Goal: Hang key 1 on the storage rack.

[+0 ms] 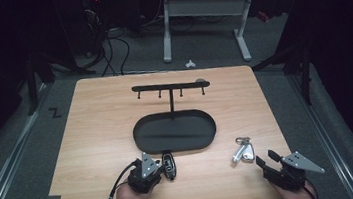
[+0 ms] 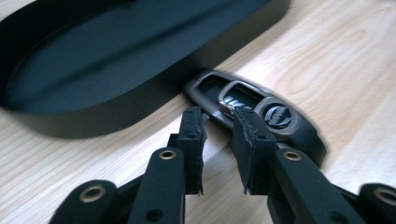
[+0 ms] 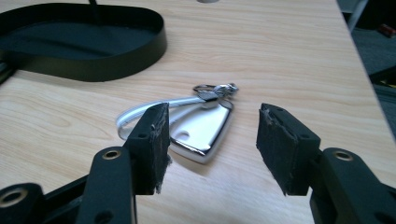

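A black car key fob (image 1: 169, 164) lies on the wooden table just in front of the black oval tray (image 1: 140, 140). My left gripper (image 1: 160, 169) sits right beside it on the left. In the left gripper view its jaws (image 2: 218, 114) stand a narrow gap apart over bare wood, with the fob (image 2: 275, 116) just past the right jaw and touching the tray wall (image 2: 116, 102). A shiny silver key tag (image 1: 243, 151) with a white loop and a ring lies at the right. My right gripper (image 1: 267, 157) is open just short of the tag (image 3: 203, 133).
A black T-shaped rack (image 1: 169, 86) with several small hooks rises from the tray's far side. The tray wall (image 3: 93, 70) is at the upper left of the right gripper view. Cables and white table legs (image 1: 242, 41) lie on the floor beyond the table.
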The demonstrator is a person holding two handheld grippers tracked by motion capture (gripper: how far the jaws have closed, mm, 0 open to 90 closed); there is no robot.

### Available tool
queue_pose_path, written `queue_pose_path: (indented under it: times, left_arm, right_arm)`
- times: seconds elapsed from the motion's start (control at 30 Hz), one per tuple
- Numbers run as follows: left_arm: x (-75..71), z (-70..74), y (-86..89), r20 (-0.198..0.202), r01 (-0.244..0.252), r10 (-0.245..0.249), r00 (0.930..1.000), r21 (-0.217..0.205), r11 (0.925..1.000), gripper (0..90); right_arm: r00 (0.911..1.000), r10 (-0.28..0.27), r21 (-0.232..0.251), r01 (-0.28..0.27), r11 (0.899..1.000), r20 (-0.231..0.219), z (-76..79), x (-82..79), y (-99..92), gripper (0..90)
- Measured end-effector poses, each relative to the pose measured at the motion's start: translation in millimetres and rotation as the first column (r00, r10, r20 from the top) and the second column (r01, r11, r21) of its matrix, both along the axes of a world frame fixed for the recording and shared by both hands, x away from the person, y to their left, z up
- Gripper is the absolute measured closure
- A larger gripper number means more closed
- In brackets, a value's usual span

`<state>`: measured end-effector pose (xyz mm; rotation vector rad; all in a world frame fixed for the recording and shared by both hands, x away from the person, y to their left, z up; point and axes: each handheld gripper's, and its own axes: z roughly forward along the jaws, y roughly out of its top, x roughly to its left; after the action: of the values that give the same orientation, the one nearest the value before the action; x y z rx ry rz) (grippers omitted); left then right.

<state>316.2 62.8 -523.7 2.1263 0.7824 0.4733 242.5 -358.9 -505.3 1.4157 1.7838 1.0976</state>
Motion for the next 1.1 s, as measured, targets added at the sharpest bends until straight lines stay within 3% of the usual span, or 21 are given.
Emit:
queue_pose_path:
  times: [0.13,0.27,0.33,0.4,0.5,0.57,0.67,0.9,0.97,1.1]
  left_arm:
    - [-7.6,1.7,-20.8,0.012,0.077,-0.077,0.997,0.012,0.997,73.8]
    - [-16.7,2.8,-45.4,0.025,0.158,-0.159,0.987,0.031,0.9869,72.5]
    - [-19.5,5.9,-51.0,0.059,0.165,-0.166,0.9843,0.022,0.986,72.5]
    - [-16.4,10.3,-47.8,0.079,0.139,-0.139,0.9871,0.004,0.9902,73.4]
    - [-3.6,11.4,-32.9,0.084,0.052,-0.051,0.9951,-0.01,0.9986,76.4]
    - [9.1,7.4,-20.5,0.05,-0.016,0.017,0.9986,-0.018,0.9997,78.3]
    - [16.4,2.2,-18.4,0.029,-0.036,0.036,0.9989,-0.001,0.9993,79.2]
    - [10.9,-0.3,-34.7,-0.001,0.036,-0.036,0.9993,-0.011,0.9993,79.9]
    - [4.4,-0.5,-42.7,-0.006,0.083,-0.083,0.9965,-0.019,0.9964,79.9]
    - [-9.8,2.8,-59.0,0.002,0.175,-0.175,0.9845,-0.025,0.9842,77.5]
  right_arm:
    - [0.9998,-0.019,-0.005,0.019,1.0,-0.006,-0.8,-7.1,-5.6,44.8]
    - [0.9996,-0.025,-0.017,0.025,1.0,-0.01,-2.0,-13.0,-7.4,44.8]
    - [0.9995,-0.027,-0.02,0.027,0.999,-0.016,-2.7,-15.6,-8.2,44.8]
    - [0.9994,-0.029,-0.024,0.029,0.999,-0.019,-3.5,-17.8,-8.9,44.8]
    - [0.999,-0.035,-0.023,0.034,0.999,-0.027,-4.3,-20.4,-9.9,44.8]
    - [0.9992,-0.033,-0.028,0.032,0.999,-0.023,-4.4,-21.4,-11.0,44.8]
    - [0.999,-0.036,-0.027,0.035,0.999,-0.028,-5.0,-22.8,-11.3,44.8]
    - [0.999,-0.029,-0.03,0.028,0.999,-0.035,-5.2,-24.8,-10.8,44.8]
    - [0.9992,-0.021,-0.035,0.02,0.999,-0.034,-5.5,-23.9,-9.4,44.7]
    - [0.9989,-0.001,-0.03,0.0,1.0,-0.046,-6.1,-20.8,-0.3,44.0]
